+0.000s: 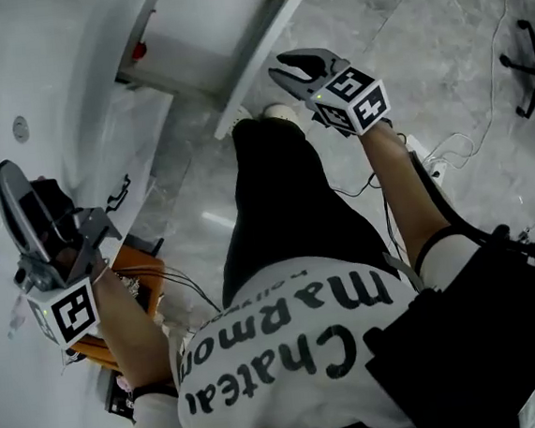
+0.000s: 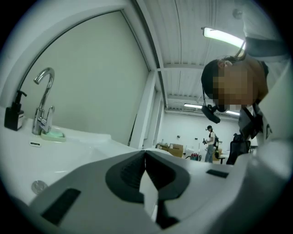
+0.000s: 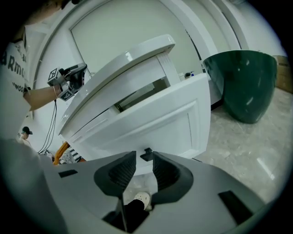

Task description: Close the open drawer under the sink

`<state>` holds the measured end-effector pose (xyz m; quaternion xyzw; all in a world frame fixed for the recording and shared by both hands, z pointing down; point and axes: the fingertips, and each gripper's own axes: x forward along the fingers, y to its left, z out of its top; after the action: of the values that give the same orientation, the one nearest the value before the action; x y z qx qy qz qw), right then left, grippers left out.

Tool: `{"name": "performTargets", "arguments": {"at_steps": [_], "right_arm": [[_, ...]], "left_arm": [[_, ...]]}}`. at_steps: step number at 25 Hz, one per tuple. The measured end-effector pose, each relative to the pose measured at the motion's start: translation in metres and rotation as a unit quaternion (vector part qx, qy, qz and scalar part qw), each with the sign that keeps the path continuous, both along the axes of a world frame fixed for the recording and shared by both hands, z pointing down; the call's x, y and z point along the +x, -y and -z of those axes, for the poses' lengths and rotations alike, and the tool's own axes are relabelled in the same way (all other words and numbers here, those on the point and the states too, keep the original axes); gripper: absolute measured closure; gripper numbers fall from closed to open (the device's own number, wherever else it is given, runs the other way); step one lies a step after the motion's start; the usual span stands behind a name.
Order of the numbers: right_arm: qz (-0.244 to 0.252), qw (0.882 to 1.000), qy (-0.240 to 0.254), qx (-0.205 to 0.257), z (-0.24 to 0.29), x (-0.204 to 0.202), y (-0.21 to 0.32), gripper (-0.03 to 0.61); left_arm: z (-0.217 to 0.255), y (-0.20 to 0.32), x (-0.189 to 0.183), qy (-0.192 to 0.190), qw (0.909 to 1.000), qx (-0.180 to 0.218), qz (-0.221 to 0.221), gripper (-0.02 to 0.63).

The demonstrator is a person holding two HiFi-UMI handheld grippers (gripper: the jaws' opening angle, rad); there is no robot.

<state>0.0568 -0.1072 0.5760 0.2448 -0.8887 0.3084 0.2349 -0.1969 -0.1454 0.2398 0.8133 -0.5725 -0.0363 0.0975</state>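
**Q:** How do the tools stand?

**A:** The right tool (image 3: 144, 156) has its jaws a narrow gap apart and grips nothing. It points at the white front of the drawer (image 3: 155, 123). The drawer's small dark handle (image 3: 147, 154) shows in the gap just past the tips, and whether it touches them cannot be told. The left tool (image 2: 145, 155) has its jaws together, tip to tip, and is empty. It is held above the white counter (image 2: 68, 151) at the person's left, well apart from the drawer.

**Q:** And the drawer itself?

**A:** It stands pulled out from the white cabinet under the counter's edge, with a dark slot open above its front panel. In the head view its inside lies open just ahead of the right tool.

**Q:** What lies beyond?

**A:** A chrome faucet (image 2: 43, 100) and a dark pump bottle (image 2: 13, 114) stand at the back of the counter. A dark green bin (image 3: 242, 82) sits on the grey marbled floor (image 3: 238, 146) past the cabinet.
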Motion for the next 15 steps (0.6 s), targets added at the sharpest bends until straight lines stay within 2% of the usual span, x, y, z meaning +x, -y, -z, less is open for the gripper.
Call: {"name": "performTargets", "arguments": {"at_steps": [3,7,15], "right_arm": [[0.003,1.0,-0.004,0.007,-0.012,-0.005,0.0,0.462],[-0.001,1.0,-0.01,0.004,-0.025,-0.008,-0.003,0.462],[0.005,1.0,-0.02,0.005,-0.039,-0.011,0.001,0.464]], "left_arm": [[-0.002,0.005,0.006,0.002,0.9999,0.01,-0.012,0.606],[-0.009,0.0,0.027,0.024,0.9989,0.002,-0.041,0.606],[-0.009,-0.006,0.035,0.004,0.9991,-0.001,-0.043,0.606]]}}
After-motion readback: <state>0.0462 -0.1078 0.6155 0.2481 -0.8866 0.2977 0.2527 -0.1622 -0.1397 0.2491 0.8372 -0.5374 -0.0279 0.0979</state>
